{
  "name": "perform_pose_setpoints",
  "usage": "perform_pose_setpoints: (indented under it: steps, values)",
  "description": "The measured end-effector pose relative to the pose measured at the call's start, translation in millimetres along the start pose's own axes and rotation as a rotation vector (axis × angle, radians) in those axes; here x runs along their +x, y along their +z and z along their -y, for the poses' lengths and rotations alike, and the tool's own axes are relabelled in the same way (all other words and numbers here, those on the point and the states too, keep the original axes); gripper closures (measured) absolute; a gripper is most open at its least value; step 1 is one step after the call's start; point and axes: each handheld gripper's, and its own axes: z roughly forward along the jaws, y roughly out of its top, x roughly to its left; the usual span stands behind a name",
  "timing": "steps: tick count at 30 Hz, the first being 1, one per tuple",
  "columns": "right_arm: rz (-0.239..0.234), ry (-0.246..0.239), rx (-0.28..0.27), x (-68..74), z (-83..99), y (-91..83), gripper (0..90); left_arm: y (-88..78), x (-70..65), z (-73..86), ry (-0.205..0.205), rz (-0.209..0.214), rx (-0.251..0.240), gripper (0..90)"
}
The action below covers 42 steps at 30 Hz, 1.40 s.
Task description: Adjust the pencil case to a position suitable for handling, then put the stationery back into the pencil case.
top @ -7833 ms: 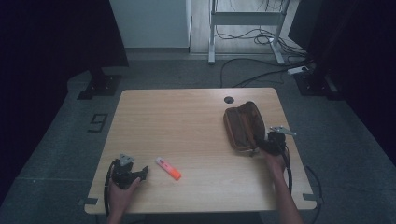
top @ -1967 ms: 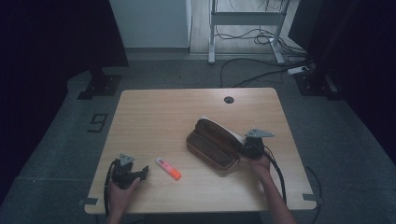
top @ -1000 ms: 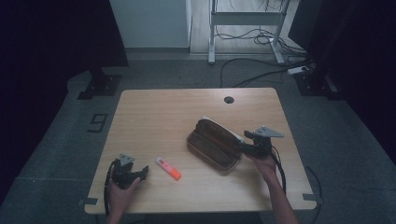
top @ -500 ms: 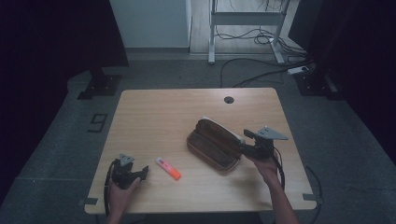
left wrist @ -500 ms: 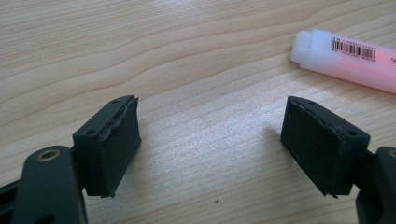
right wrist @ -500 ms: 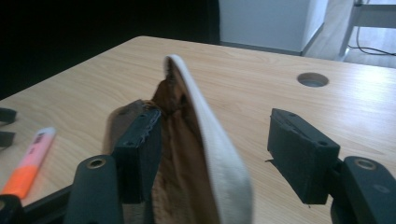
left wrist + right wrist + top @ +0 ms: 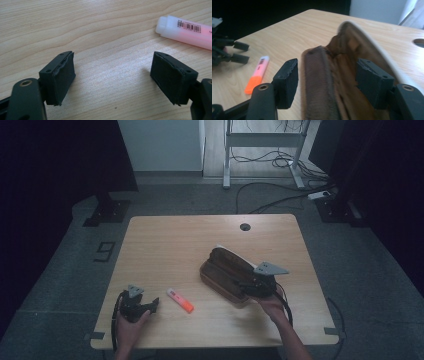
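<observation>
While the left gripper (image 7: pixel 150 305) rests open just beside the highlighter (image 7: pixel 180 300), the right gripper (image 7: pixel 329 82) straddles the brown case's (image 7: pixel 227 272) near wall, jaws apparently not pressing.

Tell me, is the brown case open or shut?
Open. In the right gripper view the brown case gapes, its fuzzy inside showing, and one tip of the right tool sits inside.

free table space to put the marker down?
Bare: the table's far left, between the hole and left gripper; also the near edge between marker and right hand. Crowded: around the case.
</observation>
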Motion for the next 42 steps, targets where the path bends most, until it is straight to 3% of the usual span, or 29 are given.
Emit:
perform_pose_setpoints:
  steps: [14,42]
  values:
    - [-0.079,-0.008,0.018,24.3,5.0,17.8,34.6,0.0,0.0,0.0,0.000,0.000,0.000,19.5]
    - [-0.125,-0.047,0.069,63.2,6.6,47.3,36.3,0.0,0.0,0.1,0.000,-0.001,0.000,19.6]
